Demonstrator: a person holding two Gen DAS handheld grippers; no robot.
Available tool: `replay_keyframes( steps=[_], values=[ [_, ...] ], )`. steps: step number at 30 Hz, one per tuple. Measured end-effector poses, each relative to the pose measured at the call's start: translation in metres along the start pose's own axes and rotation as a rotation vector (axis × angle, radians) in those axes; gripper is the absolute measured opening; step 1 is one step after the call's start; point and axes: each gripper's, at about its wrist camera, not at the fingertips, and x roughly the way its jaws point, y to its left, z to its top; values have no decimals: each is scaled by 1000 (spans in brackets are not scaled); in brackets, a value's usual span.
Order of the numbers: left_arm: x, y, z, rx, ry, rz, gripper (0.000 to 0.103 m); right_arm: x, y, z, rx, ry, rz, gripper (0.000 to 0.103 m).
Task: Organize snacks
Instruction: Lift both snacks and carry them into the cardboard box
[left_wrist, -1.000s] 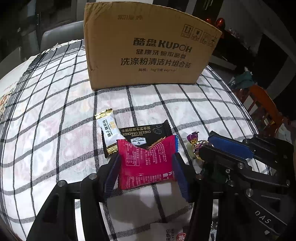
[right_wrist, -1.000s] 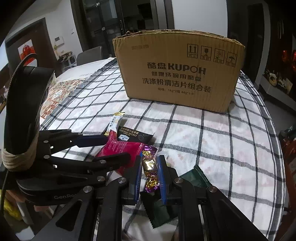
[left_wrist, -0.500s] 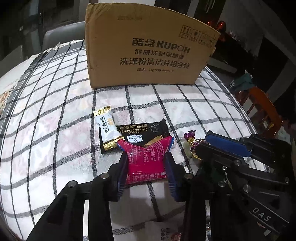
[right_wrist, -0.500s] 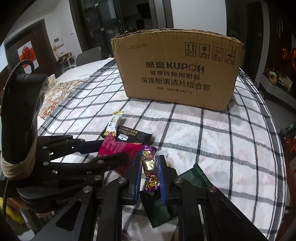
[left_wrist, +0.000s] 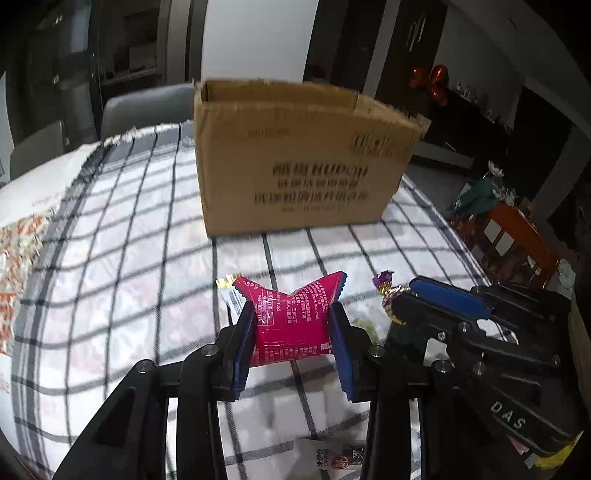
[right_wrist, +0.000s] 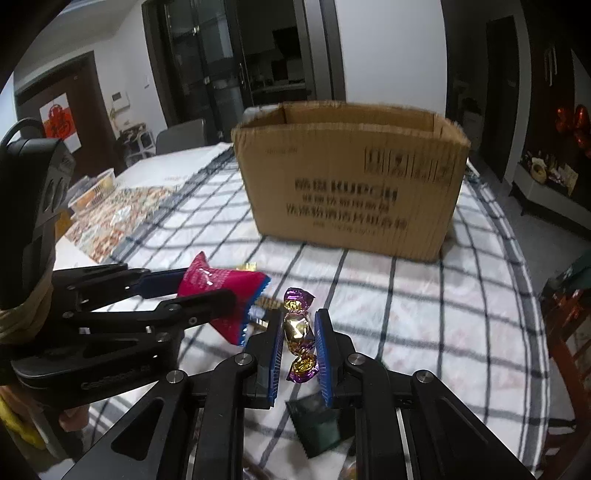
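A: Where does the left gripper (left_wrist: 291, 325) sit?
B: Tilted down above the checked tablecloth (left_wrist: 122, 295), jaws clamped on a crimson foil snack packet (left_wrist: 291, 317).
A: The right gripper (right_wrist: 298, 332)?
B: Just beside it, angled alike, pinching a purple-and-gold wrapped candy (right_wrist: 297, 328), short of the open brown cardboard box (right_wrist: 351, 184).

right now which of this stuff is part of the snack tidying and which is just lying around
Part of the job:
- red snack packet, clamped in the left gripper
- purple and gold candy, clamped in the right gripper
- open cardboard box
- dark green packet on the checked tablecloth
- white packet near the table edge

Just lying about:
- grey chair
- orange chair
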Motion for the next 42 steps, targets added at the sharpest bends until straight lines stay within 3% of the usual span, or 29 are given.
replay_keyframes(
  steps=[12,20,33,38,39,40,42],
  values=[
    [-45,-5,70,64,-132,25,38,-39,-13,71,-8,-175,-57,18],
    [-52,-9,124,117,-208,49,38,-44,-29,117,-21,-235,-95,18],
    [-8,-6,181,127,-169,24,39,-13,-62,157,1,-224,-108,18],
    [9,-6,196,126,-158,52,47,2,-72,167,15,-220,-124,19],
    [10,-4,196,124,-159,63,53,4,-74,169,24,-218,-133,22],
    [11,-3,197,118,-164,74,58,6,-75,170,30,-213,-141,34],
    [9,1,195,103,-171,89,60,5,-76,168,57,-215,-166,48]
  ],
)
